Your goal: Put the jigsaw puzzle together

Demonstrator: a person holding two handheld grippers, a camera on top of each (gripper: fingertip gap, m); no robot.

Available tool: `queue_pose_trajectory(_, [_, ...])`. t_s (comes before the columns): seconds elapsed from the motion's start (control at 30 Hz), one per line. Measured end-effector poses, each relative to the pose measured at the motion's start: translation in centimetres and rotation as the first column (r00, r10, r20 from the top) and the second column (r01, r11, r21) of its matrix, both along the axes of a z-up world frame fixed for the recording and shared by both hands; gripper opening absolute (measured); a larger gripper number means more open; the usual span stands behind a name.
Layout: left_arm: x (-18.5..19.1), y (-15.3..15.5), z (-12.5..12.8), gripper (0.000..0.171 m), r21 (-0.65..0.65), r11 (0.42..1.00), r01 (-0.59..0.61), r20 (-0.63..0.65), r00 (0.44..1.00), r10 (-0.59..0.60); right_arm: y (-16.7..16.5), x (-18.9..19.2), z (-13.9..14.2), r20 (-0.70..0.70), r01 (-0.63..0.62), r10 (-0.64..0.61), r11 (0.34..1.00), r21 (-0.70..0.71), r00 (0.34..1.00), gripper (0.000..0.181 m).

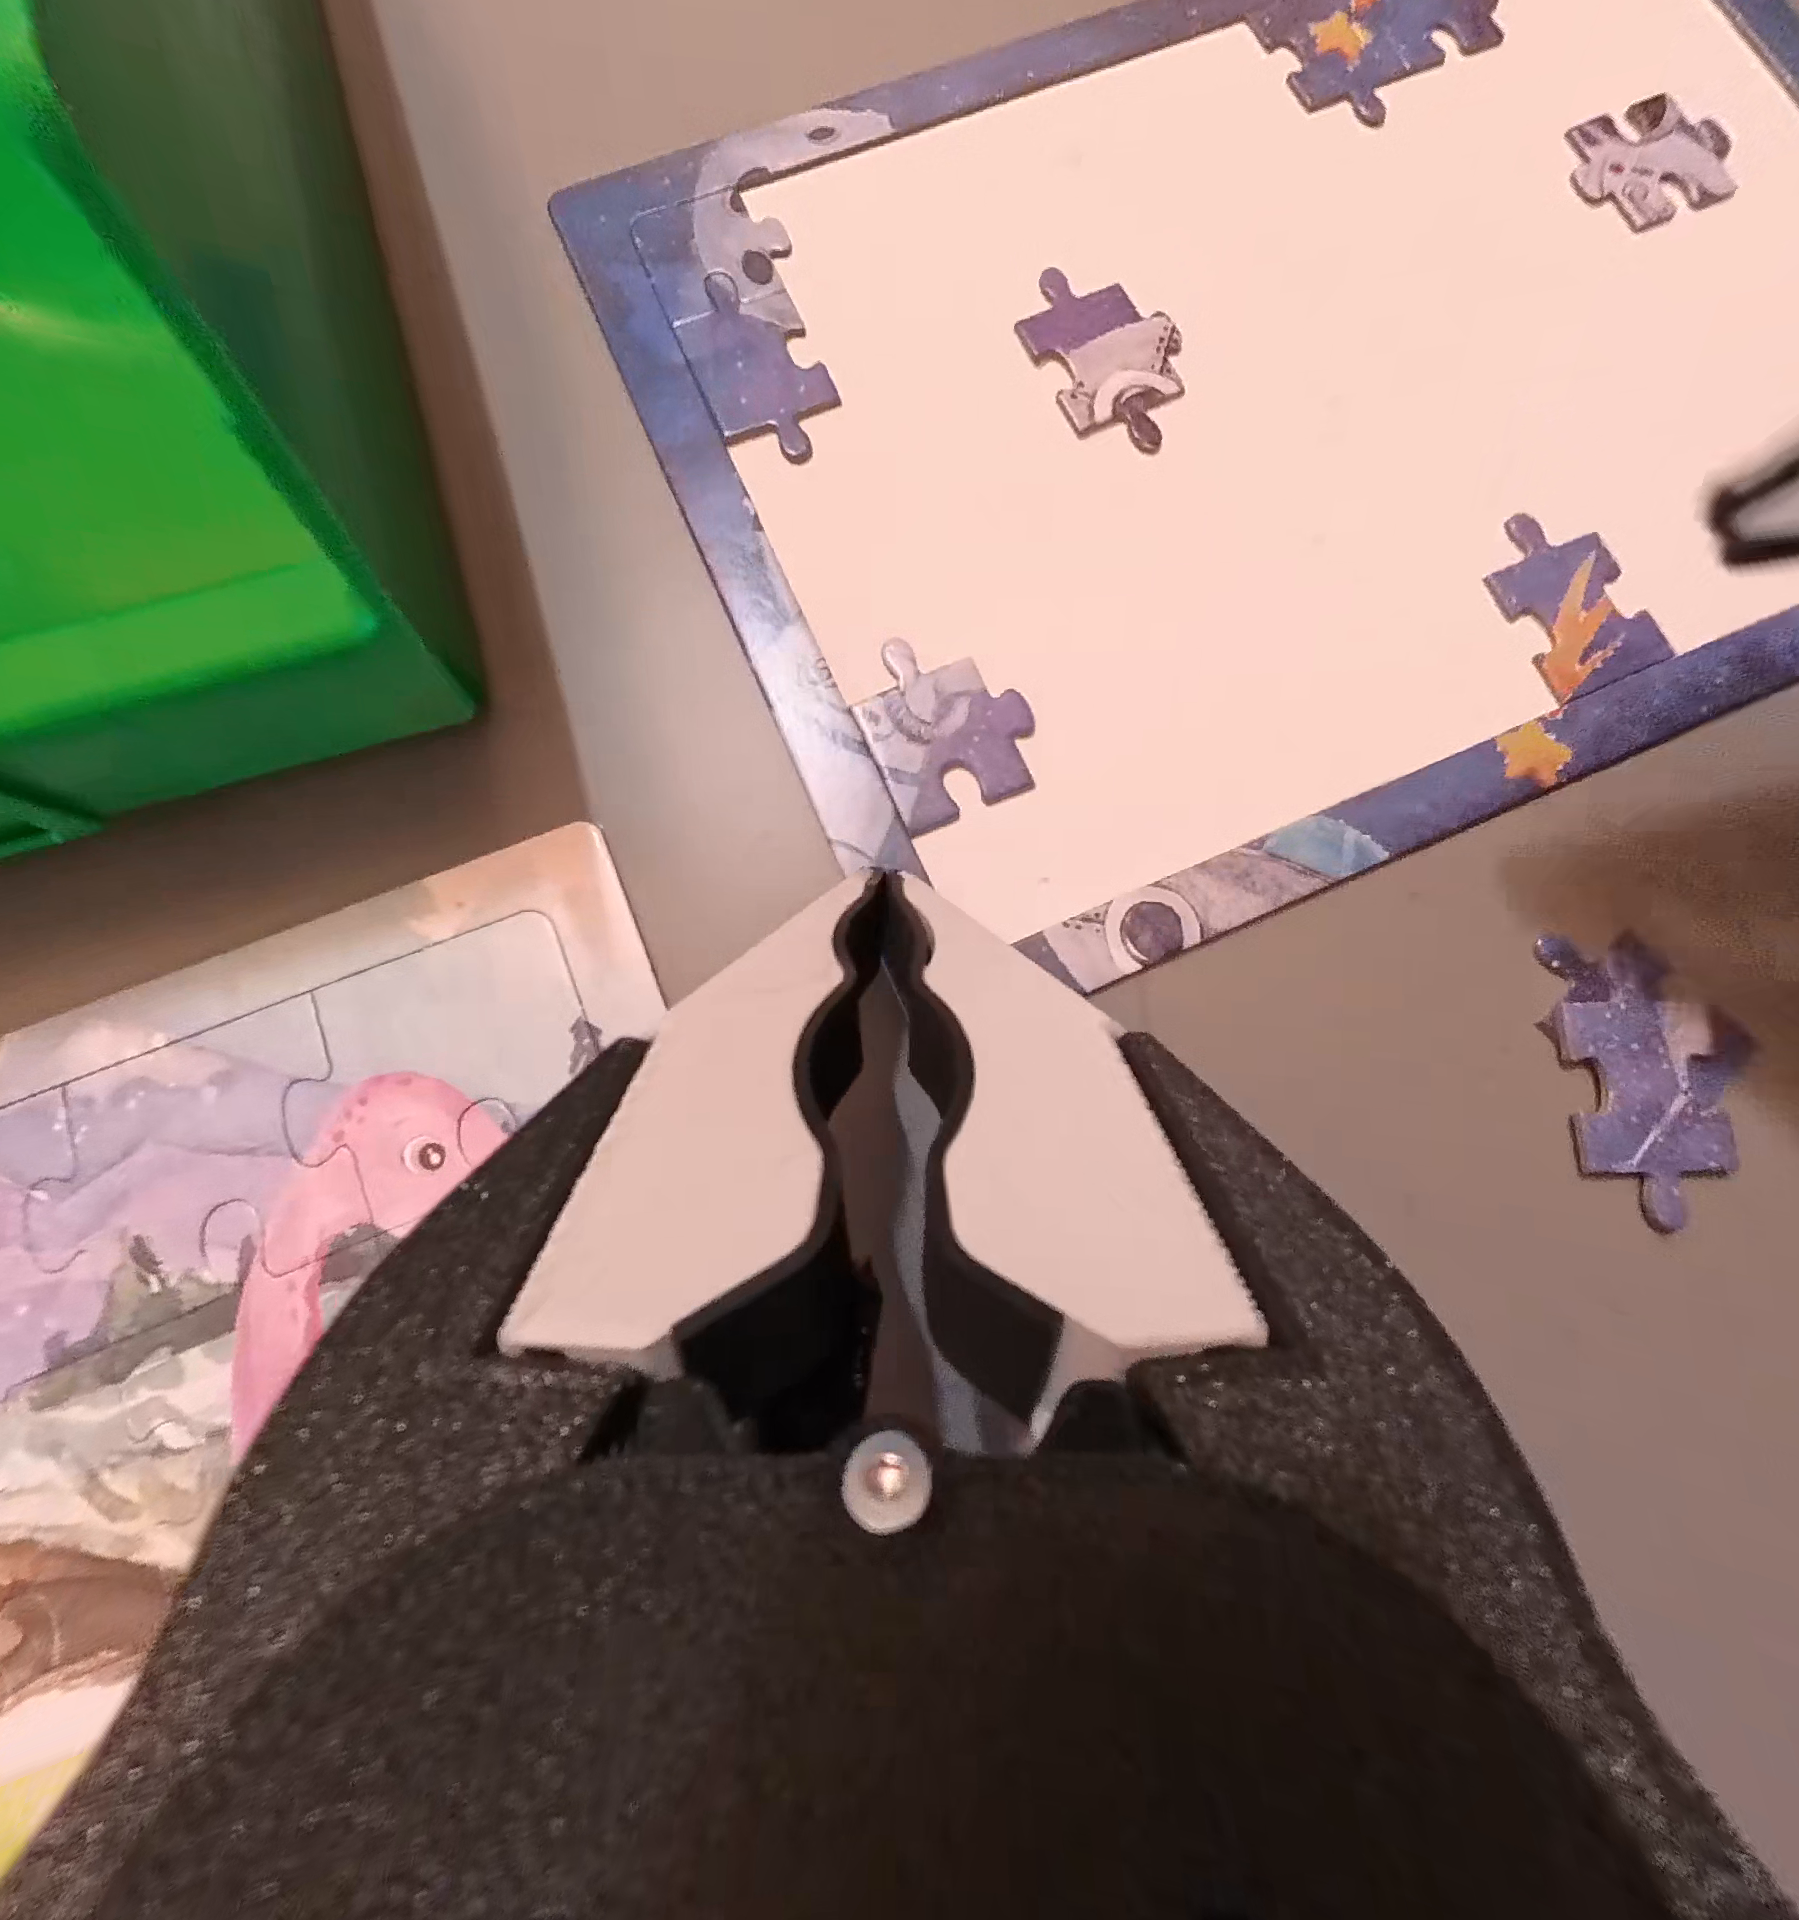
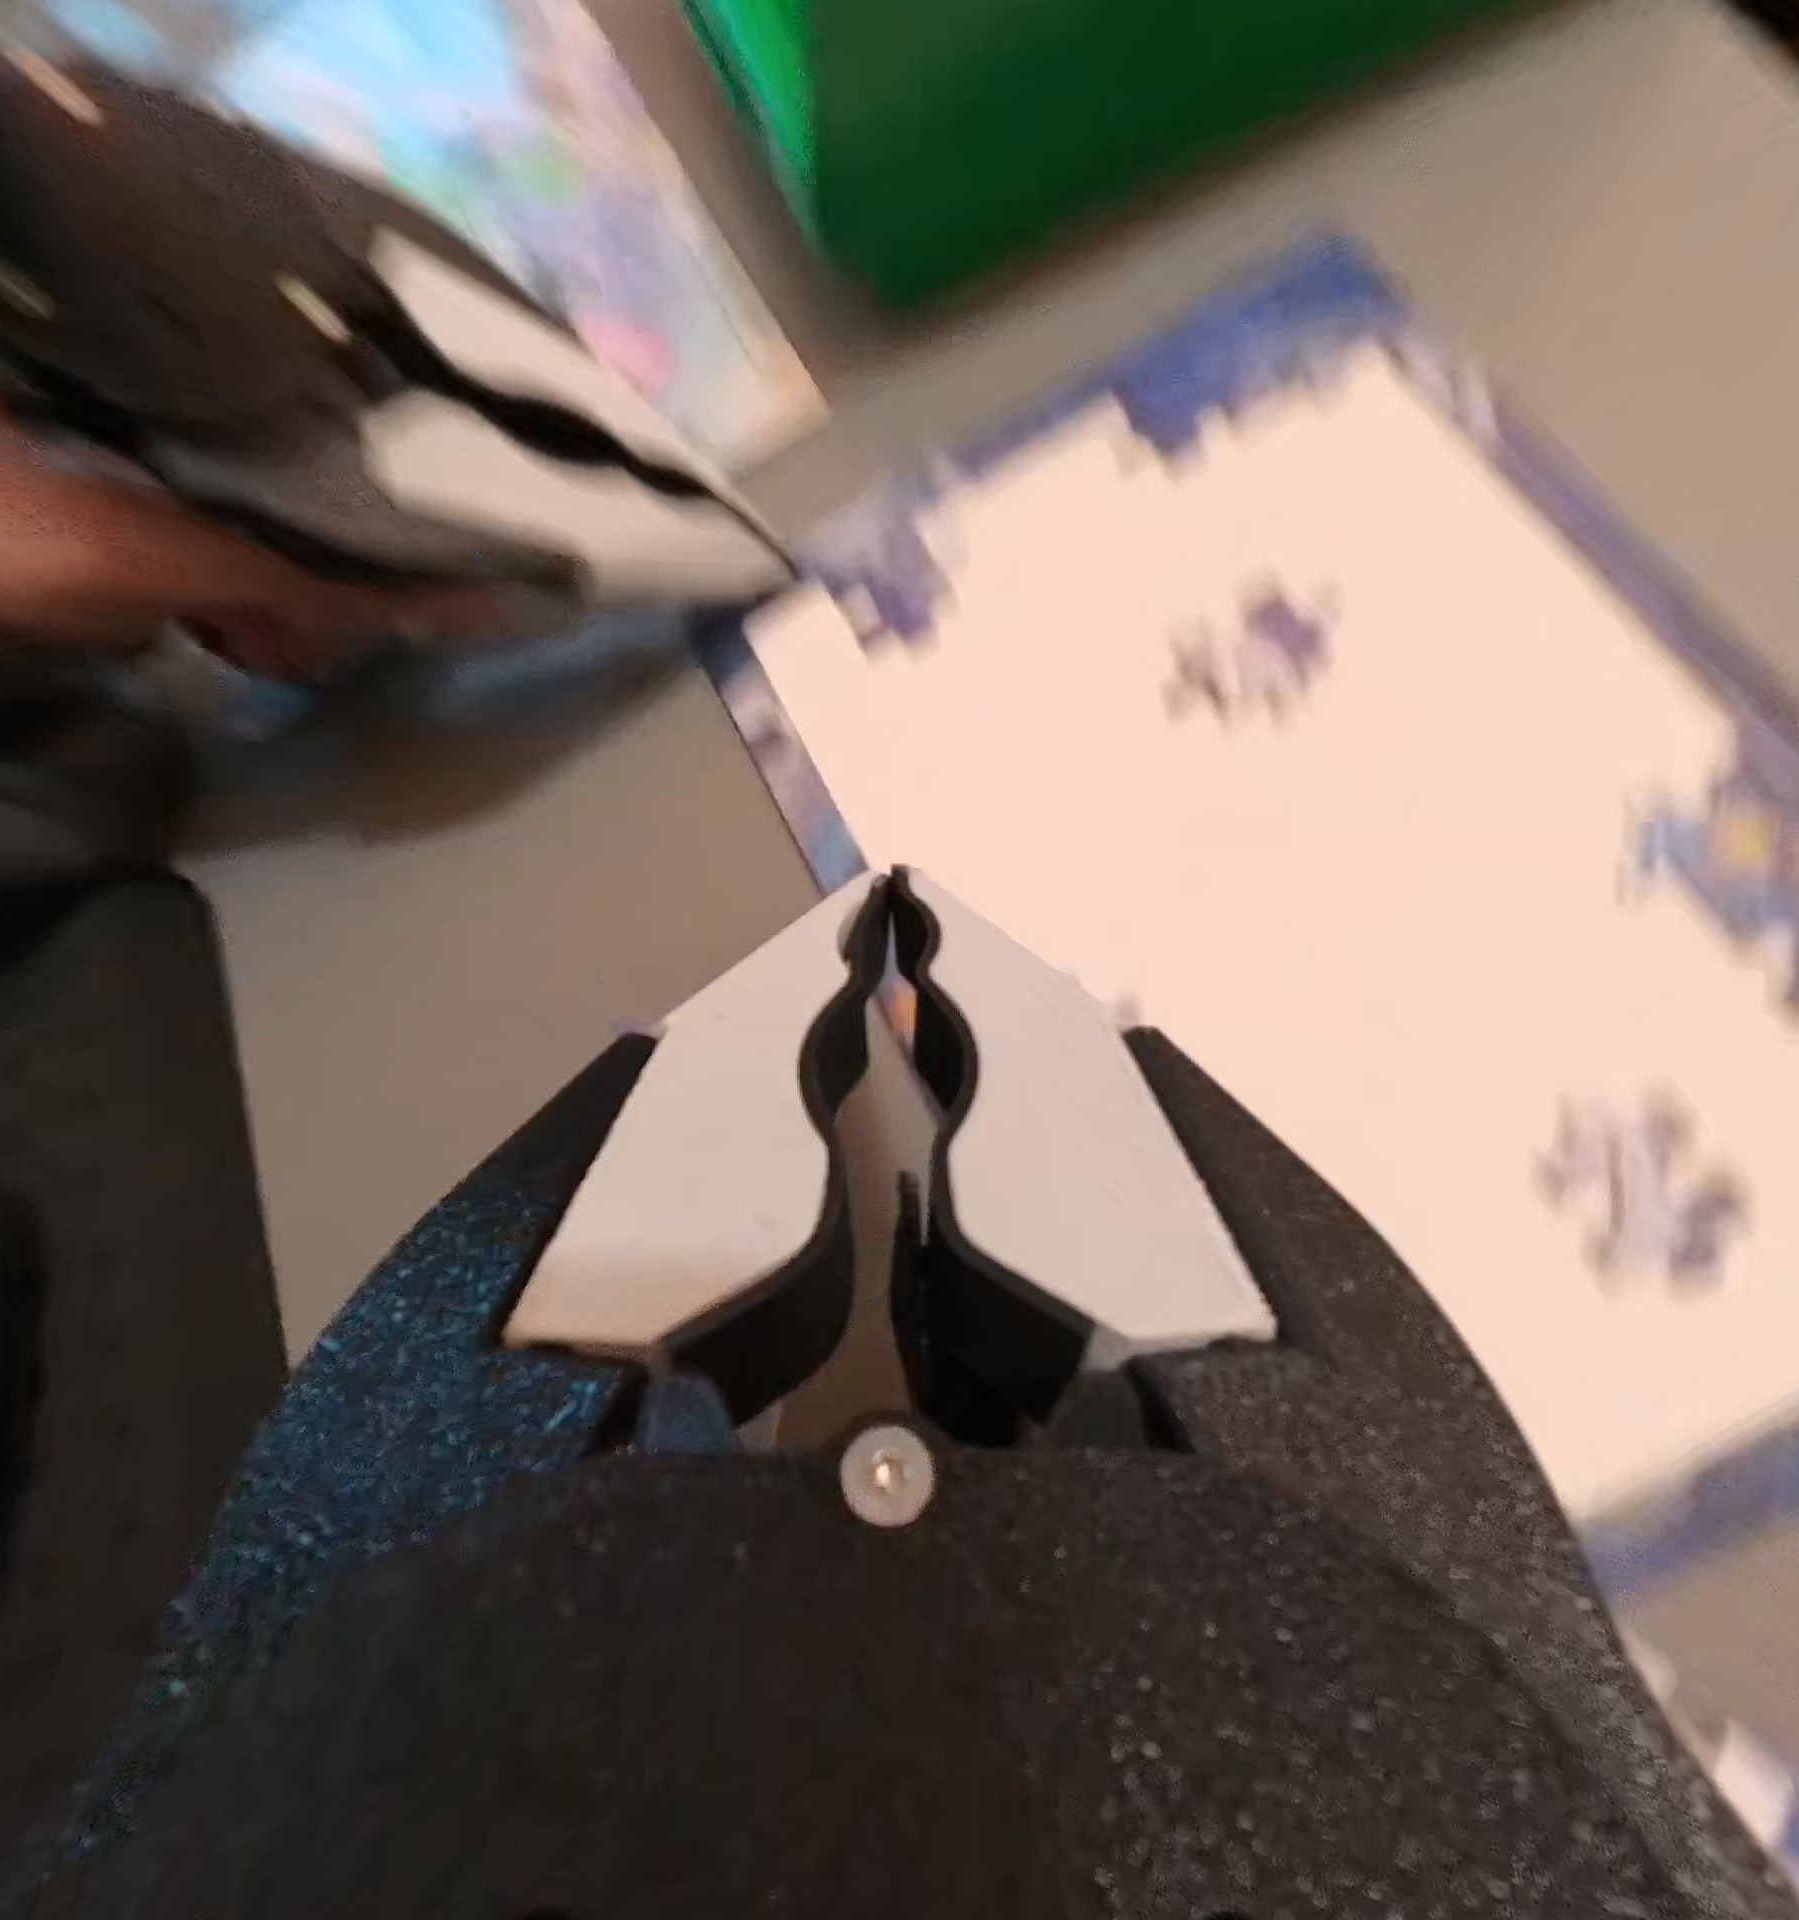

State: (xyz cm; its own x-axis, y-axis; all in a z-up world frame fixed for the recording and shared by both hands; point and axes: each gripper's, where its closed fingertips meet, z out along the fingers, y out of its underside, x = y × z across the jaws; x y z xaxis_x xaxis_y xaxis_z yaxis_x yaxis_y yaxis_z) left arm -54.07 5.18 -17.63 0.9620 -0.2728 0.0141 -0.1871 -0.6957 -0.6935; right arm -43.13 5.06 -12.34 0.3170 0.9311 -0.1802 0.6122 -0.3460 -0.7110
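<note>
Both grippers have their fingers pressed together at the tips with nothing visibly between them: the left gripper [image 1: 882, 883] hovers just off the near left corner of the puzzle tray [image 1: 666, 343], and the right gripper [image 2: 893, 878] is over the tray's near edge in a heavily blurred view, so its exact height cannot be told. Taking the tray as landmark and going left to right: a green box [image 1: 178, 499] stands well to its left, a finished pastel puzzle with a pink creature [image 1: 282, 1174] lies near its left corner, then comes the tray itself, its blue border framing a mostly bare pale floor. Inside it, fitted pieces sit at the left border [image 1: 760, 353], a piece [image 1: 947, 738] rests by the near left corner, one [image 1: 1103, 358] lies loose mid-floor, more [image 1: 1378, 52] cluster at the far edge, a pale grey one [image 1: 1648, 171] sits toward the far right, and an orange-streaked one [image 1: 1565, 613] touches the near right border. Outside the tray, near its right end, a loose blue piece [image 1: 1643, 1081] lies flat on the grey tabletop [image 1: 1290, 1351], its long axis running roughly away from the camera. It lies to the right of the left gripper, and I judge the right gripper the nearer. Nothing stands between, though a flat piece offers little edge to pinch.
</note>
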Motion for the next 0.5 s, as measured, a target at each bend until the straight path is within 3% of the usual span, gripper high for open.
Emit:
queue_pose_trajectory(0.07, [0.0,0.0,0.0,0.000,0.000,1.000,-0.006,0.022,1.000,0.006,0.8,-4.4,0.6,-0.007,-0.146,0.147,0.987,0.065,0.989,0.000])
queue_pose_trajectory(0.1, [0.0,-0.1,0.0,0.000,0.000,1.000,-0.008,0.027,1.000,0.008,0.6,-6.0,-1.2,0.055,-0.225,0.222,0.973,0.046,0.973,0.000])
queue_pose_trajectory(0.17, [0.0,-0.1,0.0,0.000,0.002,1.000,-0.012,0.033,0.999,0.011,1.1,-8.1,-4.3,0.164,-0.270,0.257,0.961,0.063,0.953,0.000])
queue_pose_trajectory(0.3, [0.0,-0.1,-0.1,0.000,0.017,1.000,-0.011,0.036,0.999,0.011,2.3,-10.0,-4.1,0.115,-0.217,0.202,0.967,0.136,0.973,0.000])
queue_pose_trajectory(0.5, [0.0,-0.1,0.0,0.000,0.016,1.000,-0.006,0.056,0.998,0.005,2.1,-10.2,-5.3,0.145,-0.249,0.237,0.966,0.070,0.961,0.000])
